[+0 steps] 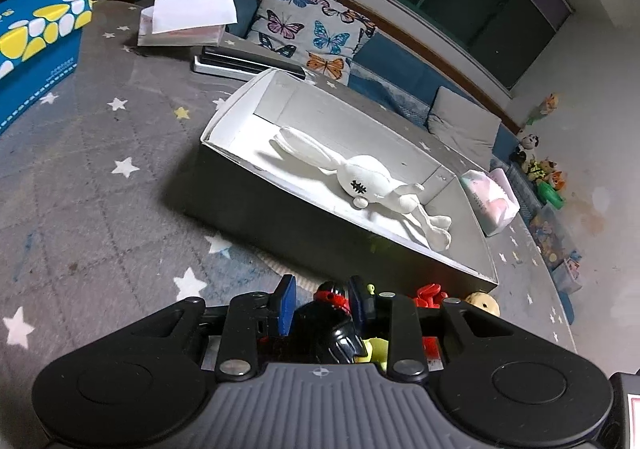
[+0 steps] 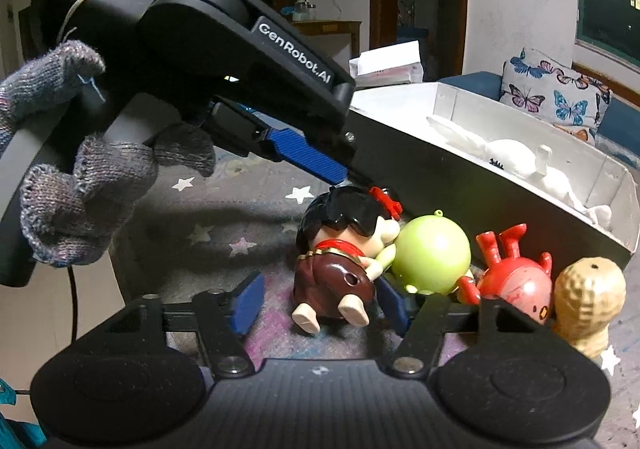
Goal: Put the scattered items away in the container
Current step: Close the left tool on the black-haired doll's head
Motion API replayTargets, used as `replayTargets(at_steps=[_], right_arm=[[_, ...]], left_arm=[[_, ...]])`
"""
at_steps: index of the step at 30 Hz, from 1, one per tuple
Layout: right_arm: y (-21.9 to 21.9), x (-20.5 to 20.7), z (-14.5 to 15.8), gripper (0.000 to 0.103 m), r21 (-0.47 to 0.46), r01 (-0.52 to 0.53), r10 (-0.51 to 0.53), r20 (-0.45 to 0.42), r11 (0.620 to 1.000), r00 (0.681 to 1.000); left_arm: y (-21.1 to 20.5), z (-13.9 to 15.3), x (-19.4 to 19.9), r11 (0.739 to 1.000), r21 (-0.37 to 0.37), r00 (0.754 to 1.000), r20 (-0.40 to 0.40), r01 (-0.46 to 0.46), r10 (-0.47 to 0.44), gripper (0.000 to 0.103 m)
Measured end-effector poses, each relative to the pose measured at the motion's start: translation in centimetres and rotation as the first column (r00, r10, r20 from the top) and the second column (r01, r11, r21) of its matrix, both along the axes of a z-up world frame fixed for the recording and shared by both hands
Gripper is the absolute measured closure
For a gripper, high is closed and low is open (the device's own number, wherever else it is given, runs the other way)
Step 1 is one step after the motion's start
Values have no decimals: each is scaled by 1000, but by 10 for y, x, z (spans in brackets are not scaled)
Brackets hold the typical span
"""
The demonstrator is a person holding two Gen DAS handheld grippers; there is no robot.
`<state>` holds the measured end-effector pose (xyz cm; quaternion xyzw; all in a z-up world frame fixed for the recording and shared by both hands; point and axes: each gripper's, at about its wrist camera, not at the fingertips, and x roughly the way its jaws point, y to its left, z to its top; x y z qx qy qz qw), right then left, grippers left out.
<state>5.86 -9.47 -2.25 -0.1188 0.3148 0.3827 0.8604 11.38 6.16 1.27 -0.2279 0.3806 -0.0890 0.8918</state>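
- Left tool [image 1: 322, 303] sits low over the star-print grey mat [image 1: 100, 169]; its blue pads [image 1: 287, 305] flank the black-haired head of the doll figure [image 1: 334, 325], close on either side; whether they actually clamp it I cannot tell.
- In the right wrist view the left tool [image 2: 348, 179] comes in from 10 o'clock, held by a hand in a knitted glove [image 2: 84, 201]; its blue finger tip meets the doll figure [image 2: 340, 261] at the hair.
- Right tool [image 2: 320, 301] stands apart, fingers wide on both sides of the doll figure's legs, not closed on it.
- The doll figure lies on the mat, touching the green ball toy [image 2: 432, 255] at its 3 o'clock; beyond that lie the red figure [image 2: 508, 273] and the peanut toy [image 2: 588, 297], all just beside the container's dark outer wall.
- The container [image 1: 240, 105], an open white-lined box, lies at 12 o'clock from the left tool; a white plush rabbit [image 1: 360, 177] lies inside.
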Motion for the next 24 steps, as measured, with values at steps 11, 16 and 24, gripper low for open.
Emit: replayTargets(at_steps=[11,16,24], right_arm=[[-5,3,0,59,0,-10,10,-19,1000,1000],[-5,-4,1,59,-4,-48,47,-18,999,999],[-6,-11,3,59,-8,-72,72,-29,997,997]], left_arm=[[4,-9,-1,999,-30,999,-30,12,-13,70],[5,-9,-11,1000,-27,999,-38,10,-11,68],[13,-6,-29,998,-66,999,-52,-21,18,67]])
